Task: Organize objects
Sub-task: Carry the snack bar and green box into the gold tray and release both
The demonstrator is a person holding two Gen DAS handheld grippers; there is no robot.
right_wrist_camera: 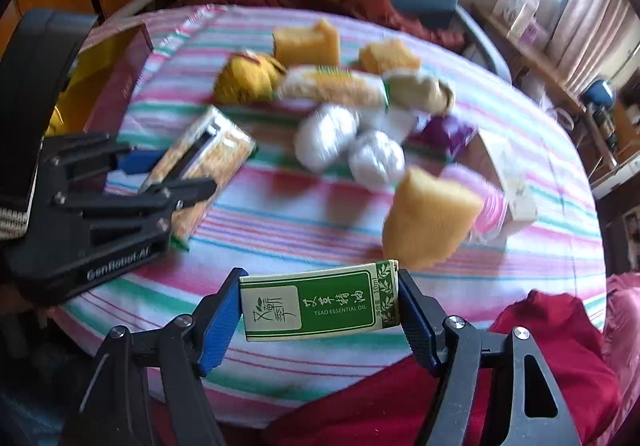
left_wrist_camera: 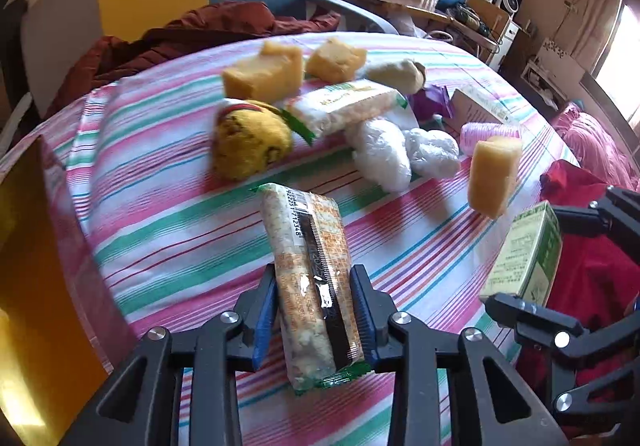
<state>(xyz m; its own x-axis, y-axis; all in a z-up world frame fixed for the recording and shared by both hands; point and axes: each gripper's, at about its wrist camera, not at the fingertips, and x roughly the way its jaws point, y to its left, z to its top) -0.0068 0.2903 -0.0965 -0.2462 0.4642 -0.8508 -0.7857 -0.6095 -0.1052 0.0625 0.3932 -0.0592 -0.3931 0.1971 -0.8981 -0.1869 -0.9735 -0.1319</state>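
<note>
Nearest in the left wrist view, the left gripper (left_wrist_camera: 314, 320) has its blue fingers (left_wrist_camera: 265, 320) clamped narrow on the long sides of a wrapped cracker packet (left_wrist_camera: 308, 270), which hangs clear of the striped cloth (left_wrist_camera: 168, 246). In the right wrist view the right gripper (right_wrist_camera: 320, 320) holds a green essential oil box (right_wrist_camera: 320, 300) across its ends, fingers about half spread, the box level above the near edge of the bench. Both loads look secure; to carry them well, keep each grip steady and lift high enough to pass over the clutter. Just beyond lie a yellow sponge block (right_wrist_camera: 430, 216) and two white bagged bundles (right_wrist_camera: 348, 144); farther back sit a second cracker packet (left_wrist_camera: 344, 106), a yellow knitted ball (left_wrist_camera: 250, 138) and more sponge blocks (left_wrist_camera: 264, 72). An open red-walled box (right_wrist_camera: 120, 74) at the left seems a likely destination.
</note>
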